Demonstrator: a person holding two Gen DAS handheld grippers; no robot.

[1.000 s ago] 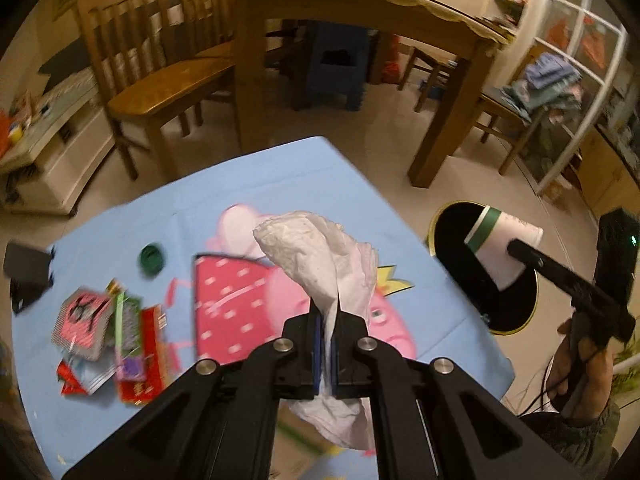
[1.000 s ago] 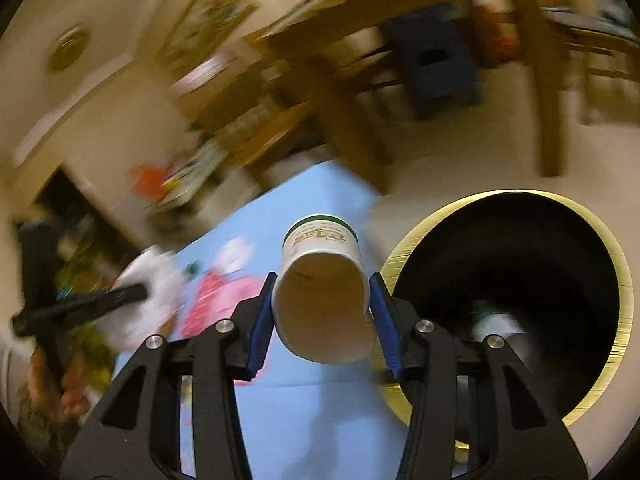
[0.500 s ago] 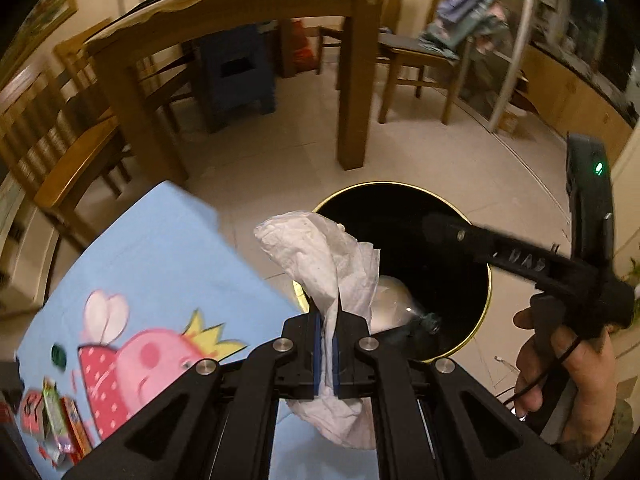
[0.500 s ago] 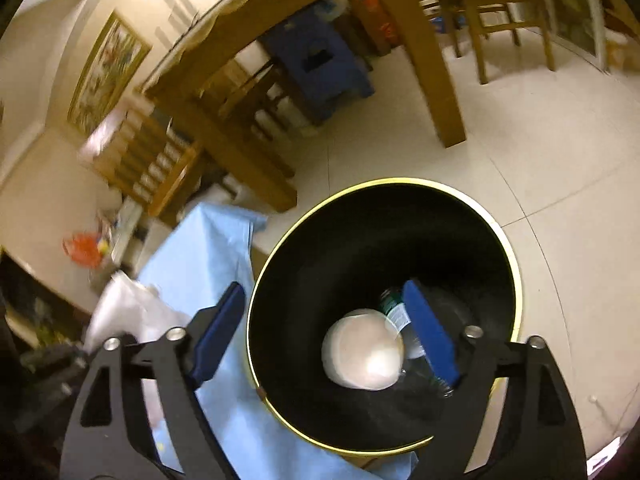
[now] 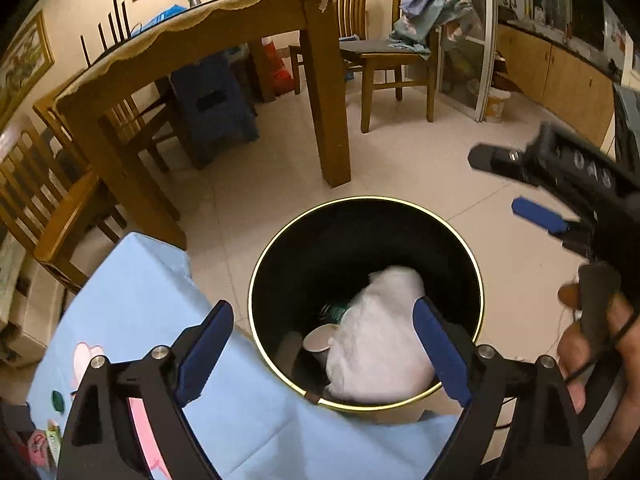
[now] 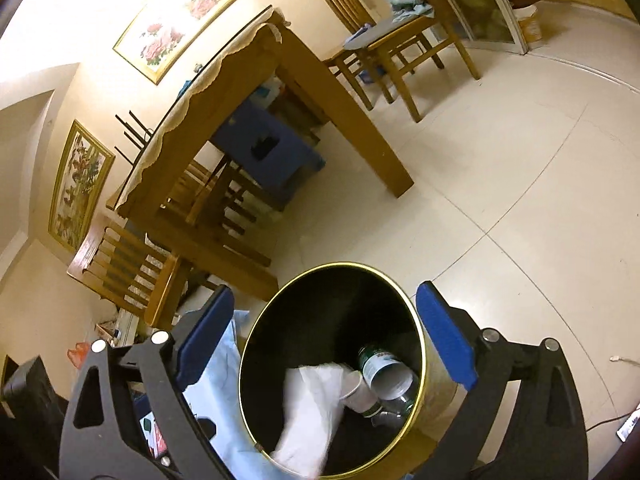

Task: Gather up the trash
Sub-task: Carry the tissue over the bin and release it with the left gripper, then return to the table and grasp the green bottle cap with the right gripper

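Note:
Both grippers hang over a black trash bin with a gold rim that stands on the floor beside the blue-clothed table. My left gripper has its jaws opening wide, and the crumpled white tissue drops free between them into the bin. A paper cup lies at the bottom. My right gripper, jaws also opening and empty, looks into the bin at the tissue, the cup and a green-labelled bottle. The right gripper also shows in the left wrist view.
Wrappers and a green cap lie on the cloth at lower left. A wooden dining table with chairs and a blue stool stands behind the bin. A hand holds the right gripper's handle.
Both grippers swung from the table to above the bin. The right one let the paper cup fall in, then the left opened and released the tissue, which is dropping in.

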